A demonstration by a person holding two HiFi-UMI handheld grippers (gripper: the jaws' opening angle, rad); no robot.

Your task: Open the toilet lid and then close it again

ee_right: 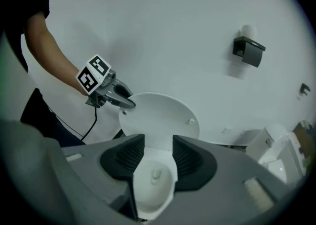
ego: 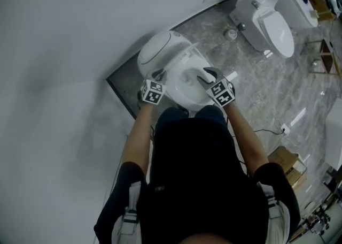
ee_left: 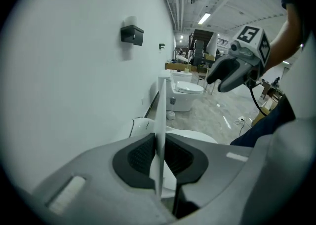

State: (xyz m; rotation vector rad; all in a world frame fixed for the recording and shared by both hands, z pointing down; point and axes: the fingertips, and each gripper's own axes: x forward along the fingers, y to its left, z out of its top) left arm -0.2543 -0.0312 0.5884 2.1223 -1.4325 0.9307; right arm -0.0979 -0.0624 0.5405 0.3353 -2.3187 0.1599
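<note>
The white toilet [ego: 187,85] stands against the wall with its round lid [ego: 160,50] raised. My left gripper [ego: 156,76] is at the lid's left edge. In the left gripper view the thin lid edge [ee_left: 160,115] runs upright between the pads, and the left gripper [ee_left: 160,155] is shut on it. My right gripper [ego: 206,75] hovers over the bowl's right side. In the right gripper view the right gripper [ee_right: 158,157] has its jaws apart, with the white bowl [ee_right: 153,184] showing between them below the lid [ee_right: 163,120]. The left gripper [ee_right: 126,103] shows at the lid's rim.
A second toilet [ego: 267,15] stands further along the wall on the grey marble floor. A black paper holder [ee_right: 248,50] hangs on the wall above. Cardboard boxes [ego: 286,162] and a cable [ego: 272,128] lie to my right. My legs are right up against the bowl.
</note>
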